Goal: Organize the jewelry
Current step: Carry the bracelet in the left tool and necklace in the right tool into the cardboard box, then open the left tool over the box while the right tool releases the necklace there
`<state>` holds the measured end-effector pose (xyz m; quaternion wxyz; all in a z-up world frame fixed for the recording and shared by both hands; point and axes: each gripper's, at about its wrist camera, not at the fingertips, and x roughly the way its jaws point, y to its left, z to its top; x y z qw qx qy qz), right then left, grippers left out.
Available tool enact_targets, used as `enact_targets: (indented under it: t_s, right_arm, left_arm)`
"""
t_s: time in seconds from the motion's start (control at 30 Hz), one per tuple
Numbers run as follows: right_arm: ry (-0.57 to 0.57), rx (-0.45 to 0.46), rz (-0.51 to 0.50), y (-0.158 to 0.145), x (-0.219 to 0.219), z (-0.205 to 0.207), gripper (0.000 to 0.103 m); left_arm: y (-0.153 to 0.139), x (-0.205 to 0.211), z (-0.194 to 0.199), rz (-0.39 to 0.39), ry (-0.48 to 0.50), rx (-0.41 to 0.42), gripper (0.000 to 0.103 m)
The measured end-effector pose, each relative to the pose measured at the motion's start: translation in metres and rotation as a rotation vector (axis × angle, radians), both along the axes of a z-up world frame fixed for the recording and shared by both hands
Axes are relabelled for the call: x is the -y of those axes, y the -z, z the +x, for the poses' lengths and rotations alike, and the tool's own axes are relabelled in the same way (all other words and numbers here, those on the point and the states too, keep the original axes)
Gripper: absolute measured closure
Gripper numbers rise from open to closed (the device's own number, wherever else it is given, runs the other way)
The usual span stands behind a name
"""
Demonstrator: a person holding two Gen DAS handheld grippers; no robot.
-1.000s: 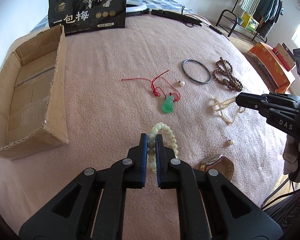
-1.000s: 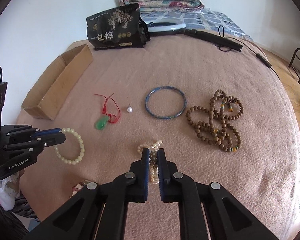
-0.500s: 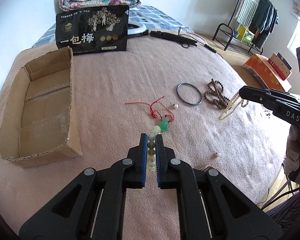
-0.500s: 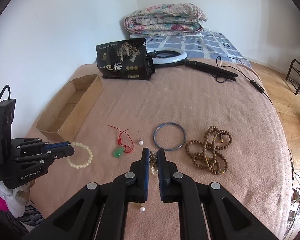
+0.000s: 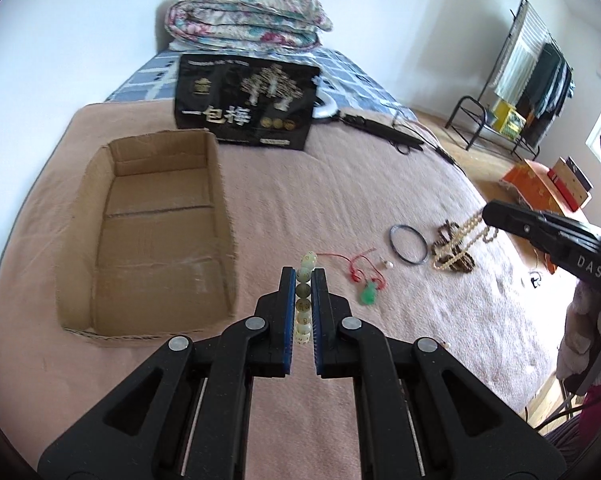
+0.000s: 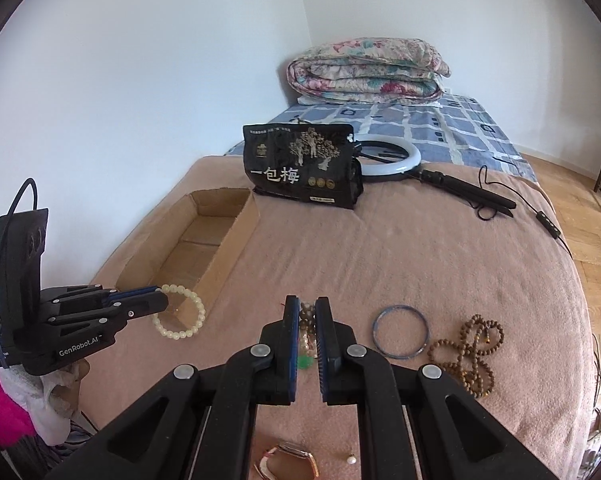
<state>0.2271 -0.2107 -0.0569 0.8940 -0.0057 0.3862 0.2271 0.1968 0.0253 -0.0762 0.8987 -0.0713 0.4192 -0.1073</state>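
Observation:
My left gripper (image 5: 302,274) is shut on a pale jade bead bracelet (image 5: 303,302) and holds it in the air near the front right corner of the open cardboard box (image 5: 148,236). From the right wrist view the bracelet (image 6: 180,312) hangs from the left gripper (image 6: 162,300) beside the box (image 6: 204,248). My right gripper (image 6: 307,306) is shut on a cream pearl bead strand (image 6: 306,332), lifted above the blanket; from the left wrist view the strand (image 5: 458,240) dangles from it. A green pendant on red cord (image 5: 366,280), a dark bangle (image 5: 407,245) and a brown bead necklace (image 6: 470,354) lie on the blanket.
A black snack bag (image 5: 246,102) stands behind the box, with a ring light (image 6: 392,160) and its cable beside it. A folded quilt (image 6: 366,70) lies at the back. A loose pearl (image 6: 351,459) and a watch (image 6: 288,462) lie near the front edge.
Both grippers have risen from the blanket with their bead strings. The left one has carried the jade bracelet left toward the box; the pearl strand now hangs free.

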Motion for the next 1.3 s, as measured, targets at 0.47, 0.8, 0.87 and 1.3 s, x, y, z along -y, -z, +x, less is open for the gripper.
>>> enact_targets:
  t_s: [0.47, 0.8, 0.87, 1.3]
  right_arm:
    - [-0.097, 0.002, 0.019, -0.002, -0.078, 0.009, 0.098]
    - [-0.141, 0.026, 0.074, -0.011, -0.125, 0.019, 0.098]
    - [-0.151, 0.027, 0.085, -0.01, -0.135, 0.022, 0.098]
    - [-0.211, -0.016, 0.105, 0.014, -0.179, 0.038, 0.098]
  left_arm:
    - [-0.002, -0.091, 0.008, -0.039, -0.188, -0.004, 0.098]
    - [0.008, -0.118, 0.008, -0.038, -0.238, -0.023, 0.098]
    - [0.009, -0.122, 0.008, -0.038, -0.247, -0.023, 0.098]
    - [0.019, -0.139, 0.011, -0.04, -0.277, -0.052, 0.098]
